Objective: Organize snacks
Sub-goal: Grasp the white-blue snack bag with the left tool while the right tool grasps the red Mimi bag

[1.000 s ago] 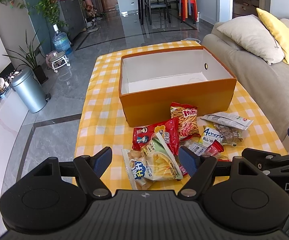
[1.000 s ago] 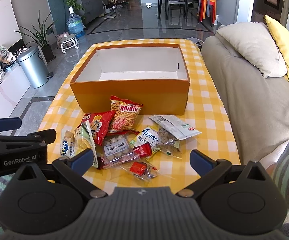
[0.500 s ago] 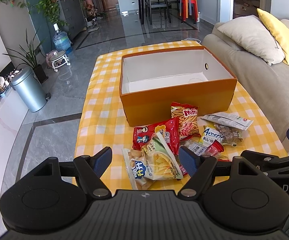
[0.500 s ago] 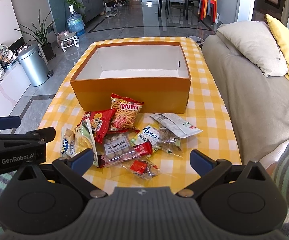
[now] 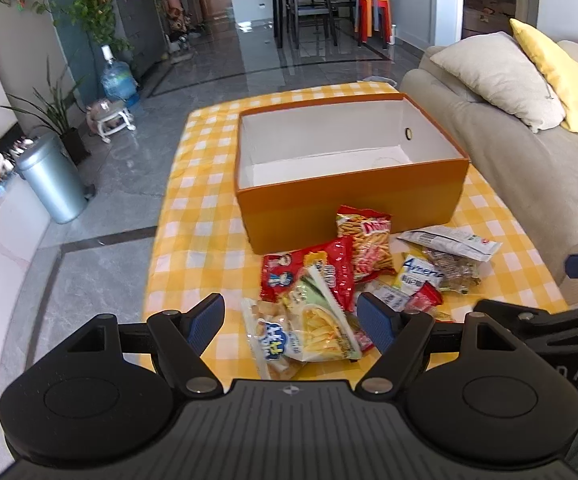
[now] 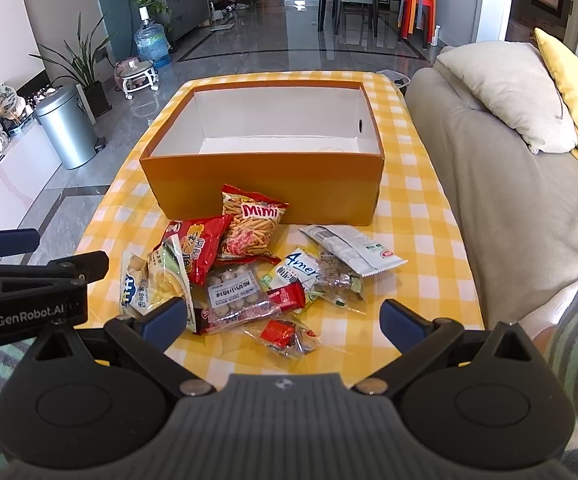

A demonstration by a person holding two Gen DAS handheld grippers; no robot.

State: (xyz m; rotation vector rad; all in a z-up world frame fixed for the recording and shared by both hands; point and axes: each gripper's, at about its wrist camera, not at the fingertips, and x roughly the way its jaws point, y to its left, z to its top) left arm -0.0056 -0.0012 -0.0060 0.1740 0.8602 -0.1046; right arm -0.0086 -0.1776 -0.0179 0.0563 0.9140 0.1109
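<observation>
We see almost nothing changed from a second ago: both claws sit where they were, and the snacks lie just as they did. The left claw point(image 5: 291, 320) hovers with its jaws spread wide and nothing between the pads, above the near edge of the pile on the bench point(image 5: 193, 216) with its yellow checked cloth. The right claw point(image 6: 285, 316) is likewise spread wide and grips nothing, low over the near side of the heap. The orange box point(image 6: 265, 184) stands open behind the snacks, its white inside bare. The snacks are all outside it, in a loose pile just in front of its near wall: a Mimi bag point(image 6: 253, 224) leaning against the box, a red bag point(image 6: 195, 246) beside it, a bag of chips point(image 5: 321, 326) nearest the left claw, and a white packet point(image 6: 353, 248) to the right.
</observation>
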